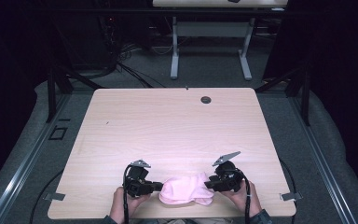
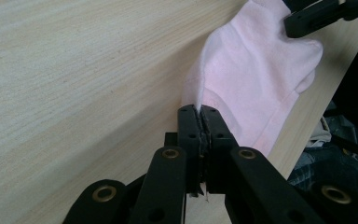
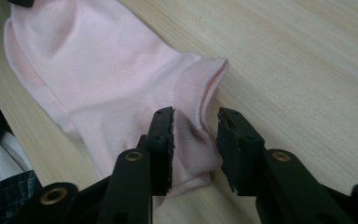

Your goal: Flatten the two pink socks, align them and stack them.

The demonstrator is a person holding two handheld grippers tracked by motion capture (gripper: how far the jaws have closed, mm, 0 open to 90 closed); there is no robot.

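Sock [image 1: 186, 189] soft, light, floppy. Left gripper [image 2: 199, 122] pinches its edge; right gripper [image 3: 195, 140] narrowly open astride cuff, good hold there.

Table [image 1: 168, 121] beyond pink sock [image 1: 186, 189] bare; passage free.

one pink sock [image 1: 185, 189], two tongs, one table [image 1: 168, 126].

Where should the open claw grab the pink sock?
Probably at the cuff of the pink sock. Its ribbed edge curls up off the table, right between the jaws of the right claw, so it can slide in flat from that end. The left claw is pinching the other end.
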